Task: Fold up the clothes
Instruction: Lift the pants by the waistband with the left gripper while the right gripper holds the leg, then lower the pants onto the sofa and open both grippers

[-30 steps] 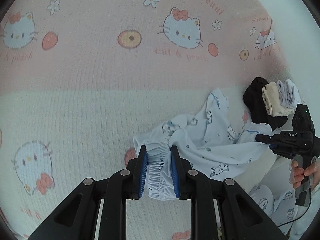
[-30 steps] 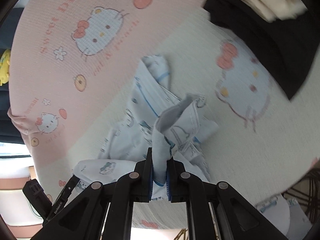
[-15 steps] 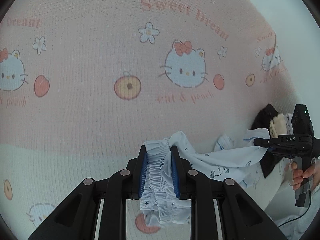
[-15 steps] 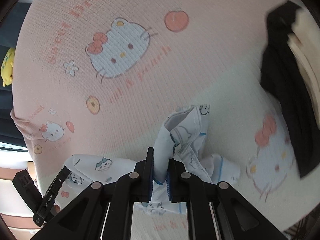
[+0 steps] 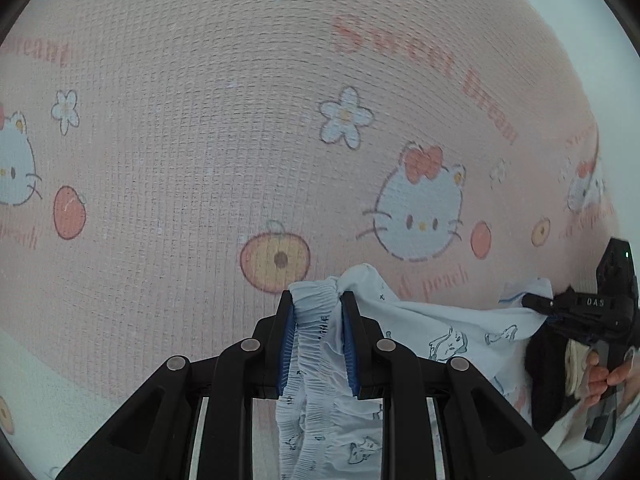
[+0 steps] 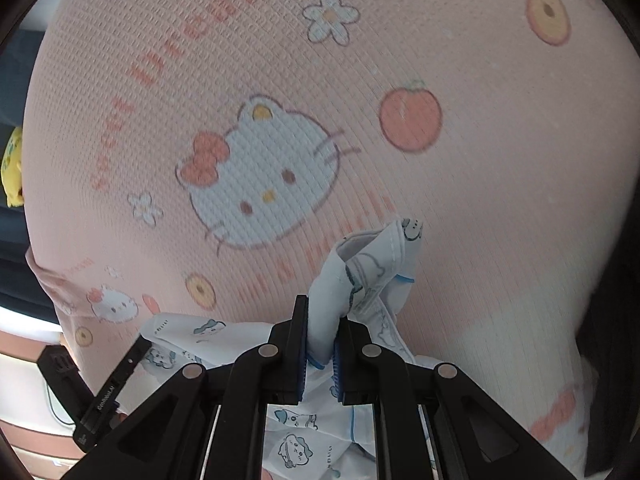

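Here a pair of light-blue printed pyjama trousers (image 5: pixel 448 332) hangs stretched between the two tongs, lifted above a pink bedspread (image 5: pixel 200 140) patterned with cartoon cats, peaches, flowers and lettering. The left tongs (image 5: pixel 318 340) are clamped on the gathered elastic waistband (image 5: pixel 316 320), whose ruffled band fills the gap between the blue pads and trails down below them. From there the cloth runs to the right, where the right tongs (image 5: pixel 532 302) pinch its other end, with a hand (image 5: pixel 604 372) wrapped round their handle at the right edge. In the right wrist view the right tongs (image 6: pixel 320 344) are closed narrowly on a folded hem of the same trousers (image 6: pixel 360 276), which stands up past the pads and flops over to the right, and more of the cloth hangs below them. The left tongs (image 6: pixel 140 346) show at the lower left of that view, holding the far end. A dark garment (image 5: pixel 548 376) lies just behind the right tongs in the left wrist view. A yellow soft toy (image 6: pixel 12 168) sits beyond the bedspread's left edge.
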Demonstrator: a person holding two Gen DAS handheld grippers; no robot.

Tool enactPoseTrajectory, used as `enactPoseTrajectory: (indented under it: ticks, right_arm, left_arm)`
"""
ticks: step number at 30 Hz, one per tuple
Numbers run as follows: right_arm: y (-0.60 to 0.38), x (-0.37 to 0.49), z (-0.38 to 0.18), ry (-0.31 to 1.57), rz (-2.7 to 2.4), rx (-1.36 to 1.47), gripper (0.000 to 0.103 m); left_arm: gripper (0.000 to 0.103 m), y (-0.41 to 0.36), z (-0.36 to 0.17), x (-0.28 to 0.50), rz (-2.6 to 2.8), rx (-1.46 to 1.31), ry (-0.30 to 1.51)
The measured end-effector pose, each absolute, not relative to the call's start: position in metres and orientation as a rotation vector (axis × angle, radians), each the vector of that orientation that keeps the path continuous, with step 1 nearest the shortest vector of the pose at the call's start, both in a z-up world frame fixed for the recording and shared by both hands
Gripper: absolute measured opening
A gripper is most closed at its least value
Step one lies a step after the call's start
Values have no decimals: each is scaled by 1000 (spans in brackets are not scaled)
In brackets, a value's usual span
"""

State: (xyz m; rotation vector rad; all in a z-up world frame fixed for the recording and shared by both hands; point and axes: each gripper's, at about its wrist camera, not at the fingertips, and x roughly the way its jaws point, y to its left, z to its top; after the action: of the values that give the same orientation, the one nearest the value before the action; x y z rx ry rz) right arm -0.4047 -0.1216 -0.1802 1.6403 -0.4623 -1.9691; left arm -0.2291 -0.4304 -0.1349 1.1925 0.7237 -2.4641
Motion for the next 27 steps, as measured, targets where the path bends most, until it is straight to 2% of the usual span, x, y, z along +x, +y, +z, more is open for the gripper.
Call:
enactPoseTrajectory:
  ticks: [4, 10, 11, 12, 13, 14, 15, 18, 21, 27]
  right_arm:
    - [-125, -415, -183, -485, -1978, 1625, 10]
    - [-127, -427, -189, -505, -1958, 1641, 10]
    - [-128, -428, -190, -501, -1952, 1652, 13]
    - [-129, -427, -190, -496, -1955, 1664, 36]
    - [-128, -424, -187, -497, -1970, 1654, 67]
    - [-127, -420, -180, -497, -1990, 1622, 75]
    - [-126, -417, -175, -491, -2005, 1597, 78]
    - [-125, -408, -159, -428, -2028, 1563, 78]
    - [-117, -396, -152, -404, -2049, 1555, 78]
    - [-92, -365, -165, -442, -2056, 1622, 78]
  left_arm:
    - [19, -441, -141, -233, -2448, 1145, 838]
    - [20, -444, -136, -243, -2459, 1148, 821]
    - [21, -444, -135, -245, -2460, 1166, 835]
    - [33, -443, -133, -245, -2465, 1162, 850]
    - [60, -442, -130, -244, -2475, 1142, 860]
    - [72, -441, -126, -242, -2485, 1114, 871]
    - [85, -442, -120, -239, -2495, 1082, 892]
    - [85, -442, -109, -235, -2506, 1057, 933]
    - [85, -435, -104, -231, -2501, 1067, 890]
    - [85, -419, -106, -217, -2492, 1129, 893]
